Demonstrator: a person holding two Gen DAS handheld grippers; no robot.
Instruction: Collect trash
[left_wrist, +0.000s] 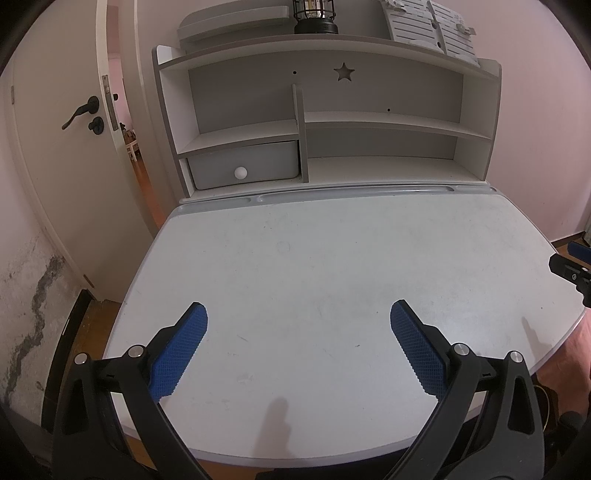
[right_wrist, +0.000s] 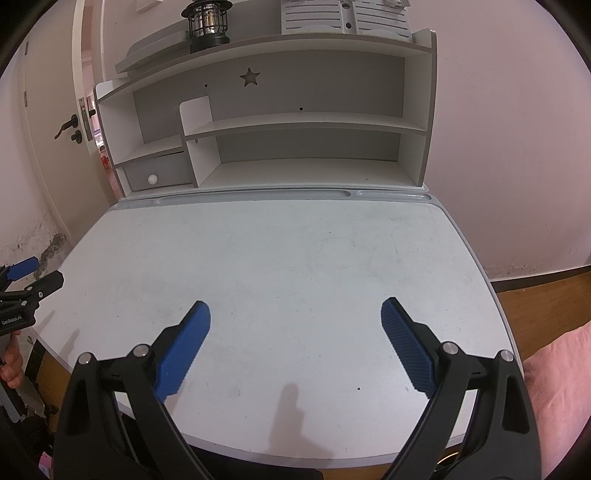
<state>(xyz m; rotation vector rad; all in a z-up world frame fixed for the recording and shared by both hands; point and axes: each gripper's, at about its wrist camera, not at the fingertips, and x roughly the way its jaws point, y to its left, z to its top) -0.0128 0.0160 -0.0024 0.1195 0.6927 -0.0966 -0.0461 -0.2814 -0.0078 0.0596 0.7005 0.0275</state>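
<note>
Hovering over the tabletop (left_wrist: 332, 258) near edge, left gripper (left_wrist: 298, 314) and right gripper (right_wrist: 295, 312) both spread wide, empty; no trash visible anywhere; risk: aimless closing on nothing, wasted pass.

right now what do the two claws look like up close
Both match: the left claw and right claw have black plastic arms with silver pivot bolts and blue cross-hatched fingers. White lettering marks the left one's body, seen from the right camera. No cables visible.
</note>
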